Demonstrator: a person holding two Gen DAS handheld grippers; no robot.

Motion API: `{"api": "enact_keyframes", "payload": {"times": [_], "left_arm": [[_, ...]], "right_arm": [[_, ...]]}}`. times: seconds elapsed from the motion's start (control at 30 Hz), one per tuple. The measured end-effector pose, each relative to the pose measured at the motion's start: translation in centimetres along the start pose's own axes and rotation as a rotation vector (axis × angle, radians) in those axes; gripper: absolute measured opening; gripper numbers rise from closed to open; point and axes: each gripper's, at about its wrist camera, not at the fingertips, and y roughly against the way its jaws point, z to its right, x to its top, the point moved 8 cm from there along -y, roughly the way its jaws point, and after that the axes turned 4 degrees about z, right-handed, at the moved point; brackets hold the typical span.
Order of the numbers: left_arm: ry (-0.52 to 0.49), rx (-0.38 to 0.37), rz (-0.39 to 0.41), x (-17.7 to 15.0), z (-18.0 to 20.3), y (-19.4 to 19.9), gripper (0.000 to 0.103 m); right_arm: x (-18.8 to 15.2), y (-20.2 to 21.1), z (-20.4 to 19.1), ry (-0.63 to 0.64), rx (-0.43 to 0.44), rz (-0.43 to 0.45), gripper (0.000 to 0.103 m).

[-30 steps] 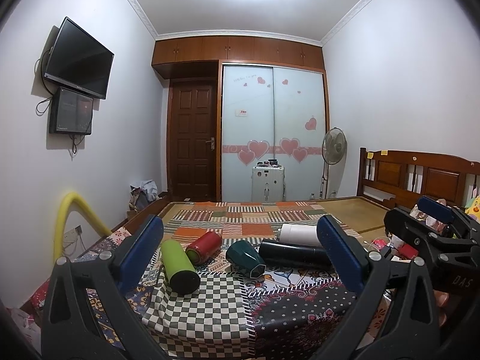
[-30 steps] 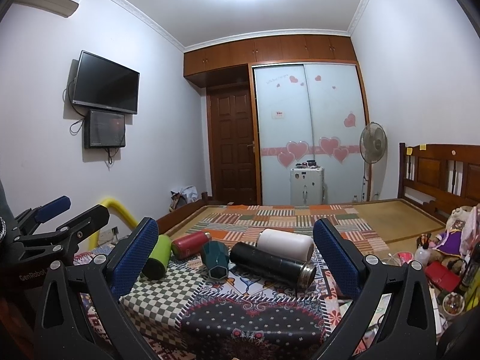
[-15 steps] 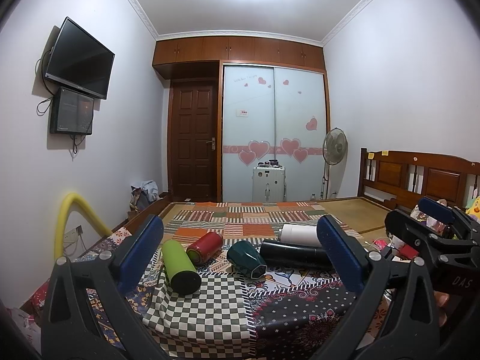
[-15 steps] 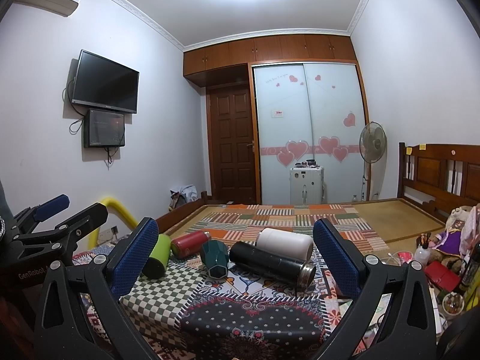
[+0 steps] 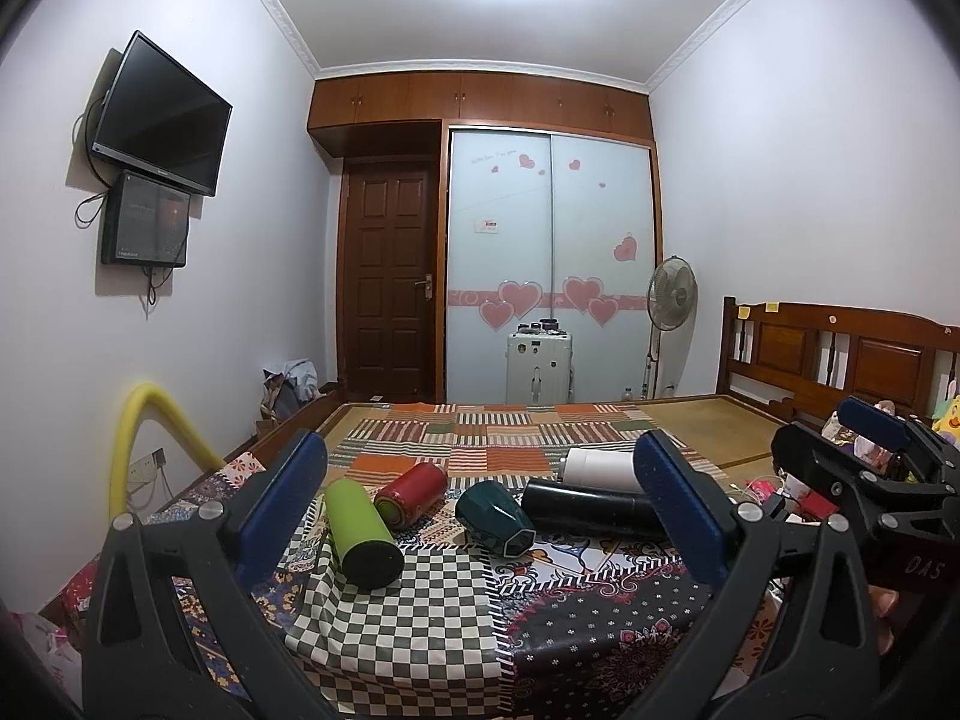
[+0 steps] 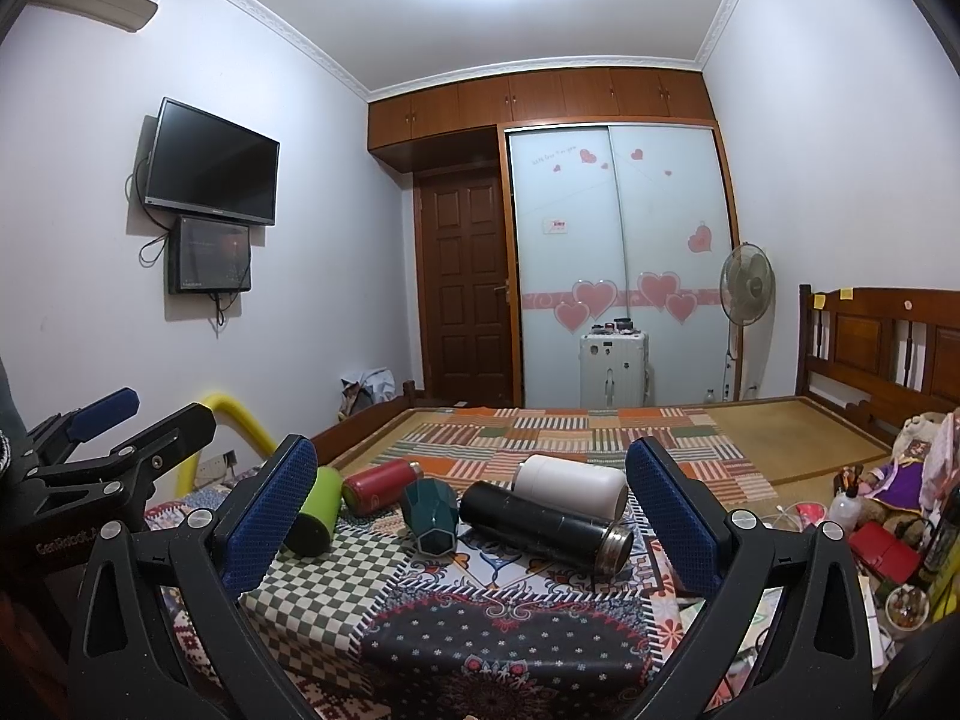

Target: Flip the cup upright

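Note:
Several cups lie on their sides on the patterned cloth [image 5: 420,618]: a green cup [image 5: 362,533] [image 6: 316,509], a red one [image 5: 413,492] [image 6: 378,485], a dark teal faceted cup [image 5: 495,517] [image 6: 431,514], a black flask [image 5: 591,507] [image 6: 543,524] and a white cup [image 5: 600,468] [image 6: 573,483]. My left gripper [image 5: 480,504] is open and empty, held back from the cups. My right gripper [image 6: 471,507] is open and empty, also short of them. Each gripper shows at the edge of the other's view.
The cloth covers a low surface at the foot of a bed with a wooden headboard [image 5: 840,354]. Clutter and a red box [image 6: 882,546] lie at the right. A yellow tube [image 5: 138,432] arches at the left. A wardrobe, a fan and a suitcase stand behind.

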Motion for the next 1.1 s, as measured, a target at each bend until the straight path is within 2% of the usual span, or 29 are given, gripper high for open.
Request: {"api": "enact_keyframes", "payload": {"times": [0.3,0.43,0.53,0.67,0.83,0.93,1.1], "left_arm": [[0.002,0.016,-0.020,-0.7,-0.7,-1.3,0.103],[0.001,-0.004,-0.070,-1.5,-1.3,-3.1,0.103],[-0.004,-0.022,-0.124,-2.2,-2.0,-4.9,0.103],[-0.040,-0.001,-0.202,-3.1,-3.7,-8.3,0.103],[-0.068,-0.005,-0.324,-4.8,-6.4,-13.6,0.103],[-0.097,-0.012,-0.433,-6.7,-8.0,-17.5,0.090],[-0.124,-0.032,-0.574,-9.6,-9.4,-23.0,0.087]], "right_arm": [[-0.6,-0.9,0.2,0.002,-0.002,-0.020,0.103],[-1.0,-2.0,0.5,0.005,-0.012,-0.038,0.103],[-1.5,-3.1,0.9,0.009,-0.016,-0.055,0.103],[-2.2,-4.5,1.3,0.020,-0.022,-0.076,0.103],[-3.6,-6.9,1.7,0.024,-0.020,-0.119,0.103],[-4.5,-8.3,1.9,0.023,-0.018,-0.148,0.103],[-5.7,-10.5,2.3,0.014,-0.005,-0.199,0.103]]}}
